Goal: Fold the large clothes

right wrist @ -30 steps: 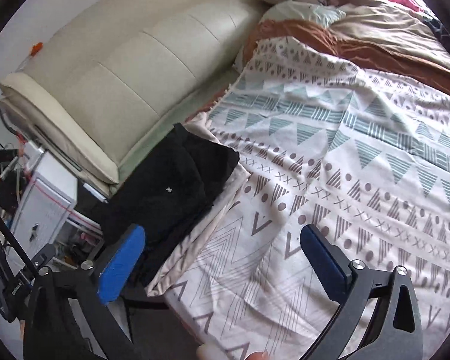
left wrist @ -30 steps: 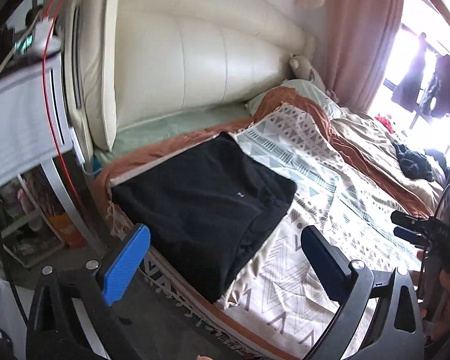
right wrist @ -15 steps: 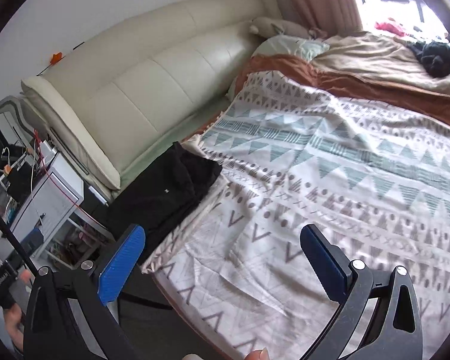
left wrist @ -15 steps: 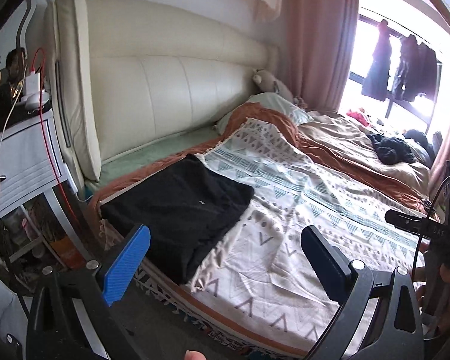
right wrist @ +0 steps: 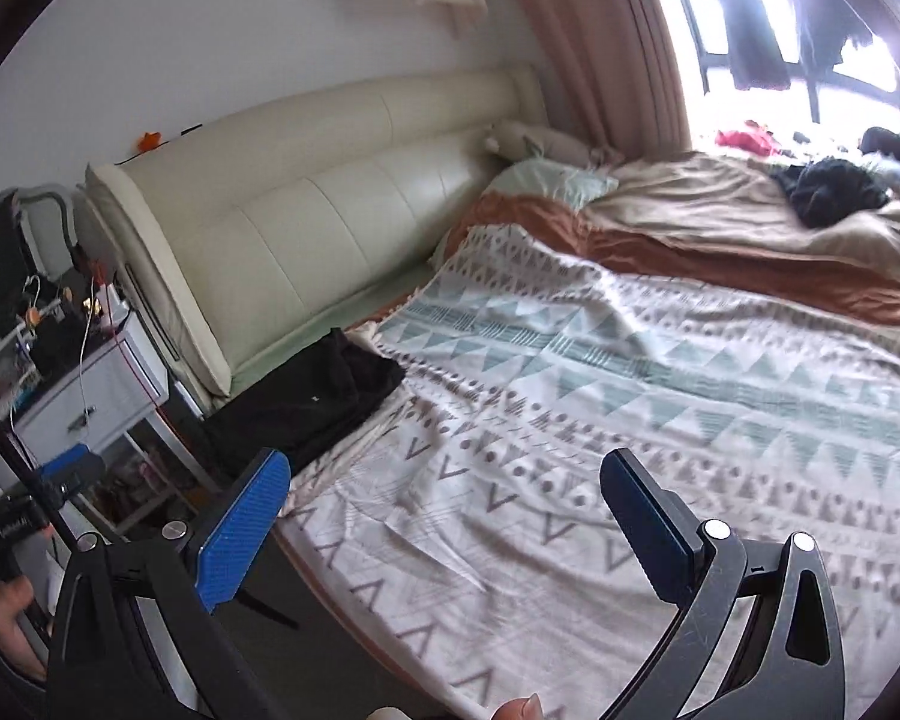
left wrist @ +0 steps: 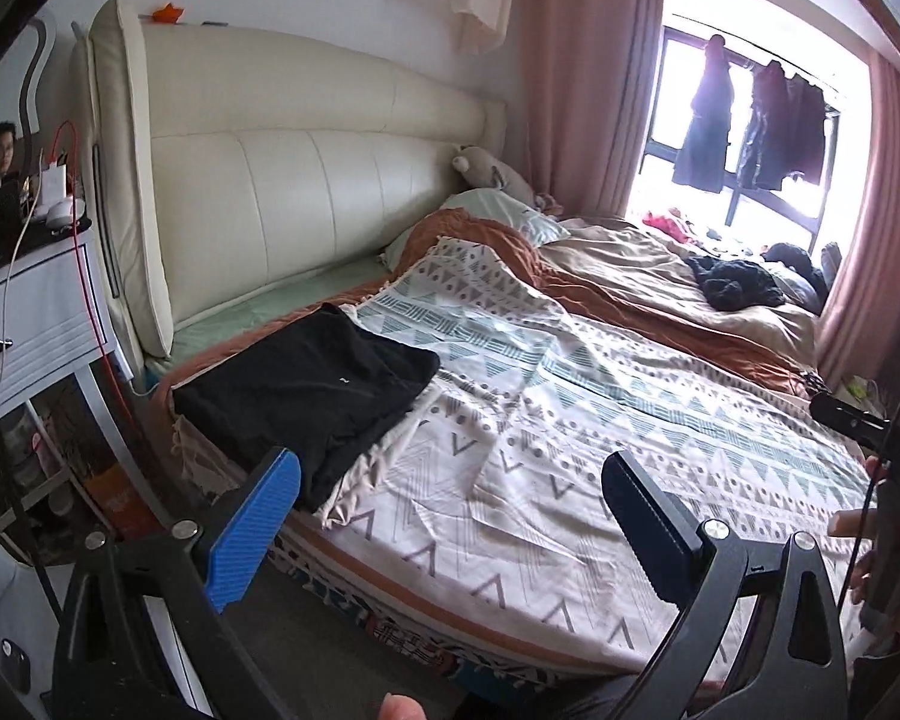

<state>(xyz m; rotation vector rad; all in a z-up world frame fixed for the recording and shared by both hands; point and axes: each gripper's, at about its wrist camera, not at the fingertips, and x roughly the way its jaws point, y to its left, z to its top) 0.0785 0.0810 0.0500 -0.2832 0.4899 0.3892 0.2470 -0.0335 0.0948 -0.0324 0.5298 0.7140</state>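
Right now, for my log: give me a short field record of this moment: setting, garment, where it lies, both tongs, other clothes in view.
setting: bedroom, patterned blanket on a bed
garment: black top, folded flat
location: bed corner near the cream headboard and white nightstand
left tongs: open, empty, apart from the top
right tongs: open, empty, over the blanket
other clothes: dark pile at the far side of the bed

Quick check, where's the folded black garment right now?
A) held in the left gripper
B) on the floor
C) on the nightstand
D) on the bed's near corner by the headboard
D: the folded black garment lies flat on the bed's corner beside the headboard, and both the left gripper and right gripper are open and empty.
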